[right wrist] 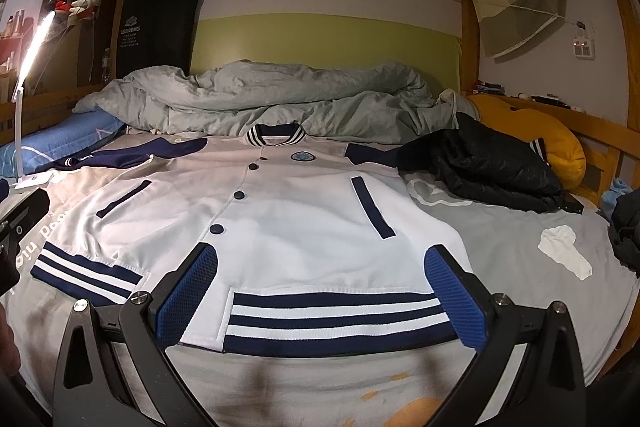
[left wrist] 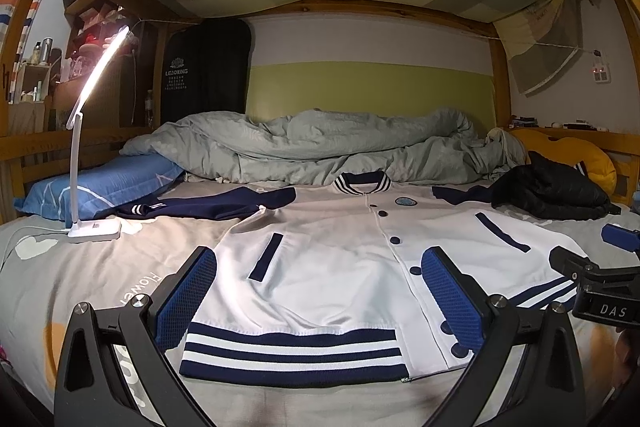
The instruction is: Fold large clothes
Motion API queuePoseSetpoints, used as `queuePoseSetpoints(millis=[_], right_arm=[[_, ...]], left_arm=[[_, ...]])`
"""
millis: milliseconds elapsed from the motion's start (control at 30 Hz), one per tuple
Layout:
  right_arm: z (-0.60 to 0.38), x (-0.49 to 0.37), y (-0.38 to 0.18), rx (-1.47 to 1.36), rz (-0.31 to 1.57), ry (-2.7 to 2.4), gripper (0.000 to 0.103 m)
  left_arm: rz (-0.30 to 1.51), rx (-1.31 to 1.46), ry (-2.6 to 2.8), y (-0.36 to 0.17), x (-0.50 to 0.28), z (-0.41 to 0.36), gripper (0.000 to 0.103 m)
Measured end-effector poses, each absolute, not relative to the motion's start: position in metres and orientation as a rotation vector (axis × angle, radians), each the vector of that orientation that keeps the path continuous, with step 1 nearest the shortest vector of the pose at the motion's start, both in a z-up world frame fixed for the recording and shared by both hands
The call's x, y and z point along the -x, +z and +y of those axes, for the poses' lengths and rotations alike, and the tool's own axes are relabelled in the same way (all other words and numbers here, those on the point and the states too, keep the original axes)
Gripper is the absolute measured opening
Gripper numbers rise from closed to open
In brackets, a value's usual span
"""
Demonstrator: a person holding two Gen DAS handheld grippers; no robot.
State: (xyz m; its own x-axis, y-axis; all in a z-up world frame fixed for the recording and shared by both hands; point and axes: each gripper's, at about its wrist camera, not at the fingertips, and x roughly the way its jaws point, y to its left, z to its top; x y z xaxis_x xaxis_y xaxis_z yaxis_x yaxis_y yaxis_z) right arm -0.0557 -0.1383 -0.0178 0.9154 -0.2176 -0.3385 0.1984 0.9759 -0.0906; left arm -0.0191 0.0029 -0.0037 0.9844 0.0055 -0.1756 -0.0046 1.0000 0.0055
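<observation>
Lying flat, buttoned white-navy jacket [left wrist: 320,267], striped hem

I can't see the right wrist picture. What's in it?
A white jacket with navy stripes lies flat and buttoned on a bed. The open right gripper hovers over its hem. A crumpled quilt lies behind.

"LEAOKING" is read on the black hanging bag [left wrist: 208,75] | "Flower" is printed on the grey bedsheet [left wrist: 144,291] | "DAS" is seen on the right tongs [left wrist: 612,309] | smaller bag lines are left unread
</observation>
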Motion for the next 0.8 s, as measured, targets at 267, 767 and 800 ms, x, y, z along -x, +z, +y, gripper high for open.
queuePoseSetpoints(millis=[267,767,800], right_arm=[[-0.1417,0.0542,-0.0185,0.015,0.373,-0.185,0.103],[-0.1361,0.0561,-0.0179,0.024,0.37,-0.172,0.103],[-0.1358,0.056,-0.0179,0.025,0.371,-0.171,0.103]], left_arm=[[0.216,-0.023,0.0,-0.0018,0.0157,0.0017,0.103],[0.213,-0.022,-0.004,-0.0009,0.0194,0.0,0.103],[0.213,-0.023,-0.003,-0.0009,0.0193,0.0003,0.103]])
